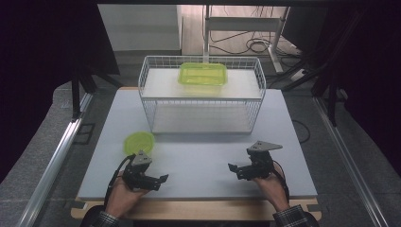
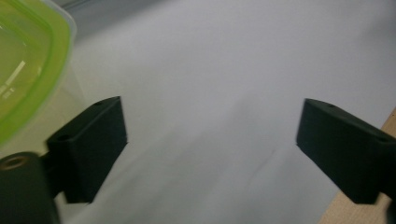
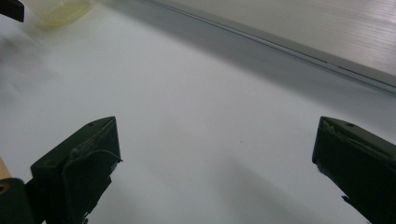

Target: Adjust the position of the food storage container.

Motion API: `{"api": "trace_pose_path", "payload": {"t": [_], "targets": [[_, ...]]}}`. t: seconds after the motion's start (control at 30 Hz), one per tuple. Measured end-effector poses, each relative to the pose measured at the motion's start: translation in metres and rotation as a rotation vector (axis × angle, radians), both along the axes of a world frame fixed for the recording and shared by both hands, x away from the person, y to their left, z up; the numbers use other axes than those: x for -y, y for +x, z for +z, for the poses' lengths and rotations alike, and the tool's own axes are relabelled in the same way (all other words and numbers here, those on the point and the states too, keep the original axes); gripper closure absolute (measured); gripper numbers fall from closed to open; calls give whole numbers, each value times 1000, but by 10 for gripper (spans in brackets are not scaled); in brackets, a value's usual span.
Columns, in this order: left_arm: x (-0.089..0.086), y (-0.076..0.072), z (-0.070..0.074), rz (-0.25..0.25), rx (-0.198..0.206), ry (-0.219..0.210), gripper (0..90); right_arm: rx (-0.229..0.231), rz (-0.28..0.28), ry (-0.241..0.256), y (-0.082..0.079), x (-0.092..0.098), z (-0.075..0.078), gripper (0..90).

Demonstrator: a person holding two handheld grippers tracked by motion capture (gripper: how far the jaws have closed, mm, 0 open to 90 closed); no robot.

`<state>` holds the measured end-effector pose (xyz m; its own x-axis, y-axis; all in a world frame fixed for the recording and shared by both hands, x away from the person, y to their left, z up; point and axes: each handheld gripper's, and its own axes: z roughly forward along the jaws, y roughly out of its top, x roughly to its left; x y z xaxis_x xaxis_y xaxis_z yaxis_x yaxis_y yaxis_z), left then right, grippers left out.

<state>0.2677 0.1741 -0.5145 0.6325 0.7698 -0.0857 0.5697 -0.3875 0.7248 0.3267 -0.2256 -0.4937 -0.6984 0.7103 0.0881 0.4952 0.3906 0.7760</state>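
From the high view, your left gripper rests on the white table just in front of the small round green-lidded container. Your right gripper sits well to the right of that container, pointing toward it. A rectangular green container stands on the upper shelf of the wire basket behind.

In the left gripper view, the jaws stand wide apart and hold nothing; the round container is cut off at the left edge.

In the right gripper view, the jaws gape wide and empty; the container is blurred at the top edge.
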Motion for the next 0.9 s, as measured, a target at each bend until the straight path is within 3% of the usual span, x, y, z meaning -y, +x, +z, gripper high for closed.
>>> {"api": "trace_pose_path", "payload": {"t": [0.03, 0.07, 0.1, 0.2, 0.37, 0.4, 0.57, 0.9], "targets": [[0, 1, 3, -6, 6, 5, 177, -1, 0, 0, 0, 0, 0, 8], [0, 2, 7, -14, 15, 7, 299, -1, 1, -1, 1, 0, -1, 8], [-1, 3, 11, -16, 20, 7, 299, -1, 1, -1, 1, 0, -1, 8], [-6, 9, 23, -11, 25, -23, 494, -1, 1, 0, 1, 0, -2, 9], [-21, 25, 34, 40, 43, 1, 768, -4, -1, 9, 2, 1, -3, 12], [-25, 29, 36, 51, 48, 6, 855, -6, -2, 7, 2, 1, -4, 15], [-48, 49, 41, 112, 69, 33, 900, -11, 0, -5, 3, 1, -6, 22], [-101, 74, 30, 281, 88, 12, 900, -19, -3, -7, 4, 2, -9, 24]]}}
